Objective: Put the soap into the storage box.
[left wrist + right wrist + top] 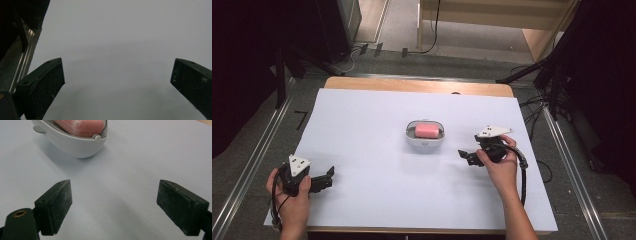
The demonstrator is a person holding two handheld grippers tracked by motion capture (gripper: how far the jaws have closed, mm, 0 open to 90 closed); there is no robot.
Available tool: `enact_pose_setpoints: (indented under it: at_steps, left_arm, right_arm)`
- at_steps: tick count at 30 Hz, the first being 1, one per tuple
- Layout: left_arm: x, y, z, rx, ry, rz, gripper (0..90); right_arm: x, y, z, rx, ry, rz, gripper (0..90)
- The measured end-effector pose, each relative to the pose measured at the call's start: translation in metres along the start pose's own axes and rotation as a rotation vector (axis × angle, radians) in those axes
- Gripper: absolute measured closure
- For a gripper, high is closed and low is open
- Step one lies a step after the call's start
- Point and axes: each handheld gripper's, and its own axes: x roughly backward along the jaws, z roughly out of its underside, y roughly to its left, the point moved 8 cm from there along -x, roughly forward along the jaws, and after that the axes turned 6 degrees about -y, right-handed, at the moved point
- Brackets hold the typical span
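Resting on the table: a white soap dish (425,140) with a pink soap bar (427,130) lying inside it, near the middle of the white sheet (362,130) and a little toward the right.
Soap bar: pink, oblong, lying flat within the dish's rim; in the right gripper view its surface (82,126) looks scuffed with pale marks.
Soap dish: rounded white shell; the right gripper view shows its curved side wall (75,145) at the far left, with a small grey peg at the rim.
Right gripper (468,156): held in the person's right hand (501,165) on the right of the sheet, just to the near right of the dish, jaws pointing left.
Right gripper state: jaws spread wide with bare sheet between them, gripping nothing; the dish lies beyond the tips, apart from them.
Left gripper (328,178): held in the person's left hand (292,197) at the near left corner of the sheet, well apart from the dish, jaws pointing right.
Left gripper state: jaws wide apart, nothing between them but the sheet.
Table: wooden top (412,85) visible along the far edge of the sheet.
Surroundings: grey floor with a metal rail (252,160) running along the left.
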Motion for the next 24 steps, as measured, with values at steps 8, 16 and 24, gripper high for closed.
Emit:
enact_pose_setpoints:
  at_steps: [8, 16, 24]
  left_arm:
    - [0.000, 0.000, 0.000, 0.000, 0.001, 0.000, 0.0]
    - [0.000, 0.000, 0.000, -0.001, 0.000, -0.001, 0.0]
    - [0.000, 0.000, 0.000, -0.001, -0.002, -0.001, 0.0]
  right_arm:
    - [0.009, -0.005, 0.014, -0.023, -0.003, 0.016, 13.7]
    - [0.016, -0.008, 0.026, -0.050, -0.005, 0.027, 13.8]
    - [0.026, -0.014, 0.041, -0.073, -0.011, 0.048, 13.8]
